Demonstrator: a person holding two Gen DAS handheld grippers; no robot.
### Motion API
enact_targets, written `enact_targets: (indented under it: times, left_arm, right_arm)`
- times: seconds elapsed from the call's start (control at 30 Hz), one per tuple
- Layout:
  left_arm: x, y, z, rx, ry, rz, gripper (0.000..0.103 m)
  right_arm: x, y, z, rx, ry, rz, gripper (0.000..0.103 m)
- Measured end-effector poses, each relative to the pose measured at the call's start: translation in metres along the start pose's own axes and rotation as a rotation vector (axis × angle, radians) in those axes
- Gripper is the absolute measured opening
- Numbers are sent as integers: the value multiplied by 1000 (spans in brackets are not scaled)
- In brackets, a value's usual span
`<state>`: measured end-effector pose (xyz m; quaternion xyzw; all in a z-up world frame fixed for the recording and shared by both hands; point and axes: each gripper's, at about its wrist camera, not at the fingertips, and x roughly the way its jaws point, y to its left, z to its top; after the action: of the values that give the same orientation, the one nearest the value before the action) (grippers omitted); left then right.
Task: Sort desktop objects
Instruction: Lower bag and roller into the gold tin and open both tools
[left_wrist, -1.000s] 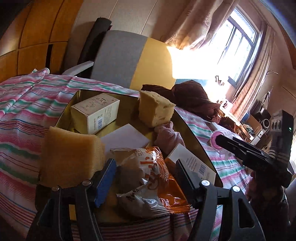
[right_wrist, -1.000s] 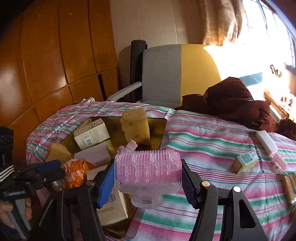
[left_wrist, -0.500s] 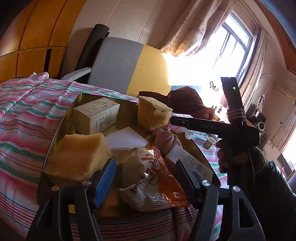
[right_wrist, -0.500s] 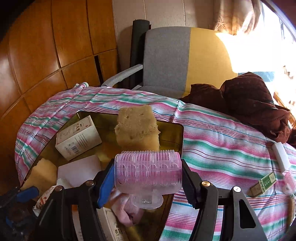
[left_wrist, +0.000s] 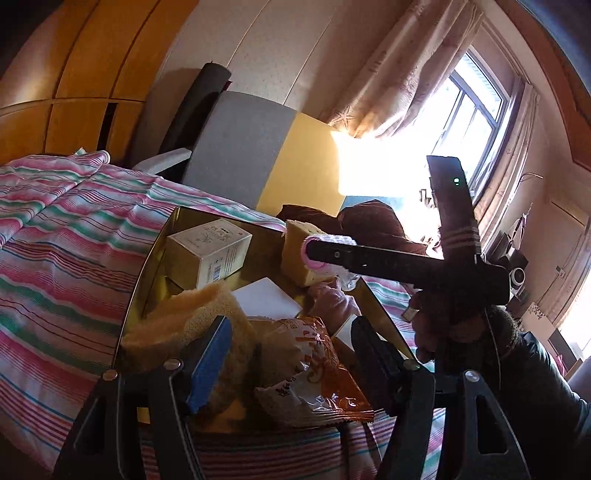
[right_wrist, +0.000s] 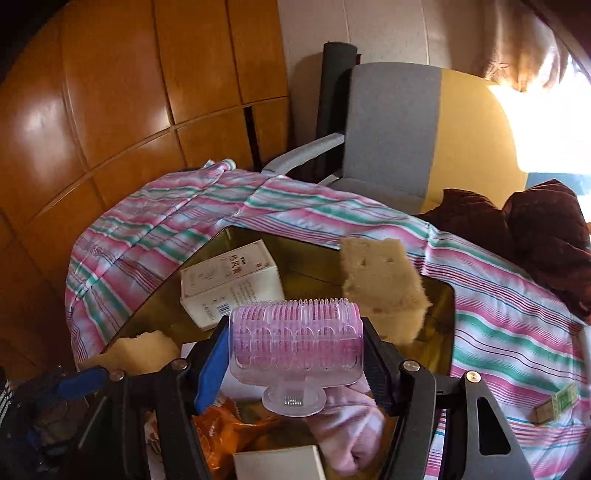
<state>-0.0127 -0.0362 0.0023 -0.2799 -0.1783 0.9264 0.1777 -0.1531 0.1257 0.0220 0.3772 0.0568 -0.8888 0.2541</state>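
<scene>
My right gripper (right_wrist: 295, 354) is shut on a clear pink spiky roller (right_wrist: 295, 343) and holds it above the gold tray (right_wrist: 207, 254). In the tray lie a white box (right_wrist: 229, 288), two yellow sponges (right_wrist: 380, 284) (right_wrist: 140, 347), an orange snack bag (right_wrist: 229, 428) and a pink cloth (right_wrist: 351, 432). In the left wrist view the roller (left_wrist: 310, 254) hangs over the tray's far part near the sponge (left_wrist: 295, 258). My left gripper (left_wrist: 291, 365) stands open at the tray's near edge, with the snack bag (left_wrist: 310, 373) lying just ahead of it.
A striped cloth (right_wrist: 498, 325) covers the table. A small green box (right_wrist: 557, 400) lies on it at the right, a brown garment (right_wrist: 517, 225) at the back right. A grey and yellow chair (right_wrist: 391, 129) stands behind. A gloved hand (left_wrist: 443, 325) holds the right gripper.
My right gripper has carried the roller forward over the tray, towards the far sponge and the white box. The left gripper has stayed open at the tray's near edge, tilting a little.
</scene>
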Motion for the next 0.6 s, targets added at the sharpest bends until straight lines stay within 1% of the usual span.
enact_targets:
  times: [0.17, 0.23, 0.4, 0.43, 0.6]
  left_arm:
    - [-10, 10, 5, -25, -30, 10, 69]
    - [-11, 13, 5, -33, -33, 16, 69]
    - [-9, 12, 4, -20, -26, 20, 69]
    - [-8, 12, 4, -17, -24, 22, 69]
    - [-7, 12, 5, -10, -17, 34, 69]
  right_arm:
    - [23, 21, 1, -32, 58, 35, 66]
    - [31, 27, 2, -38, 72, 37, 66]
    - [46, 34, 5, -20, 109, 89, 68]
    - [46, 35, 6, -20, 106, 99, 68]
    - [33, 35, 4, -19, 64, 96, 68]
